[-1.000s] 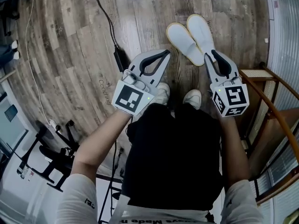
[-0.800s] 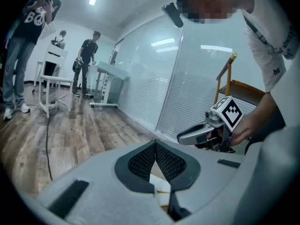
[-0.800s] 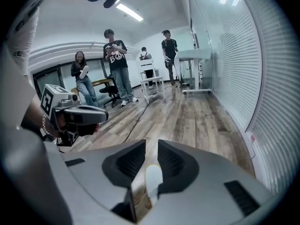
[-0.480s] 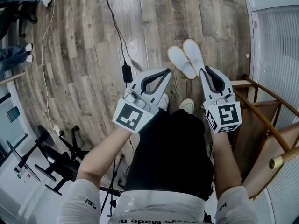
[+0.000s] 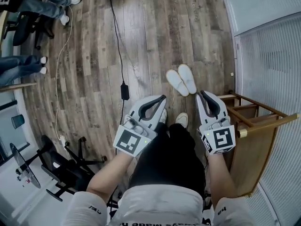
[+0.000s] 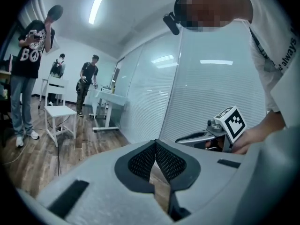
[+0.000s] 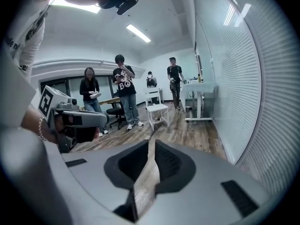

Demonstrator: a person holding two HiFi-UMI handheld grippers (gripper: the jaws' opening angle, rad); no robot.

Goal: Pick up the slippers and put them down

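1. Readable text first. The wearer's white shirt (image 6: 281,64) has "always" running down it in the left gripper view, and the head view catches "Made" along its lower edge. A bystander's black tee (image 6: 31,55) shows big white letters "BO"; the rest is too creased to read.
2. The marker cube (image 5: 129,141) on each gripper only carries a black-and-white square pattern, no words.
3. Left gripper (image 5: 162,98): jaws closed and the tips touch each other. Nothing is pinched; you just see a bit of floor through the loop behind the tips.
4. Right gripper (image 5: 202,93): nearly closed, and its jaws have just been closing. In its own view a thin sliver of floor shows between the pads along their whole length, so they don't quite meet. Nothing is in there either.
5. Slippers (image 5: 181,81): a white pair, side by side and touching, lying flat on the wooden floor (image 5: 155,32) just ahead of the person's shoes (image 5: 181,120). Both grippers are up in the air and clear of them. A wooden furniture frame (image 5: 251,154) stands near them on the right.
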